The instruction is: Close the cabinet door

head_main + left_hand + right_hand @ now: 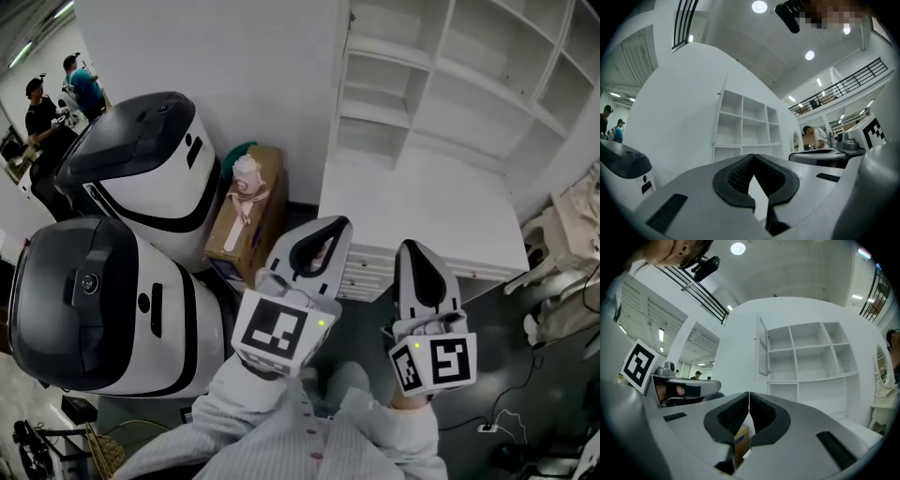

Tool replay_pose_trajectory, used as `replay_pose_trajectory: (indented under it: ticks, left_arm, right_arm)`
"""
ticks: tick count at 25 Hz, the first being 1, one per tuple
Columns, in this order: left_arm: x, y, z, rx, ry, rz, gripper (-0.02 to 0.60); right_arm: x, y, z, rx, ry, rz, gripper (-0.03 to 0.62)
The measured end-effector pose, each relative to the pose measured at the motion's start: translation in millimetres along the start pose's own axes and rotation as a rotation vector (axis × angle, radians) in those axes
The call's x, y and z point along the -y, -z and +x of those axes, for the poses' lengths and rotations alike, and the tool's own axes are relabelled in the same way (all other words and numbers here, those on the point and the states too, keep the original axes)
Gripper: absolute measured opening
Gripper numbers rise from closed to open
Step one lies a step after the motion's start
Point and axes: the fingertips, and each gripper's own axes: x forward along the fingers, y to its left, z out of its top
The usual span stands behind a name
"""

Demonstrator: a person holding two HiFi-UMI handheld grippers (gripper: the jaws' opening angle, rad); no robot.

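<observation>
A white cabinet (469, 66) with open shelf compartments stands ahead and to the right, above a white counter (422, 211). Its narrow door (762, 348) stands open at the left edge of the shelves, seen almost edge-on, and shows as a thin edge (723, 117) in the left gripper view. My left gripper (323, 230) and right gripper (419, 251) are side by side short of the counter, both pointing towards the cabinet. The left gripper (752, 161) is shut with nothing in it. The right gripper (749, 397) also has its tips together and holds nothing. Neither touches the door.
Two large white-and-black machines (141, 159) (94, 309) stand at the left. A cardboard box (248, 216) with a pink toy on it sits between them and the cabinet. People (56, 103) stand far left. Cables (506, 417) and a chair (562, 272) are at the right.
</observation>
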Motion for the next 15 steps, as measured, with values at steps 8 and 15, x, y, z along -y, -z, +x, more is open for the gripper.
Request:
replay_pose_trajectory:
  ticks: [8, 15]
  left_arm:
    - [-17.2, 12.0, 31.2, -0.016, -0.001, 0.012, 0.01]
    - [-40.4, 16.6, 81.7, 0.009, -0.037, 0.018, 0.01]
  right_arm:
    - [15.6, 15.2, 35.9, -0.012, -0.01, 0.02, 0.015]
    - [43.7, 21.0, 86.5, 0.003, -0.066, 0.017, 0.015]
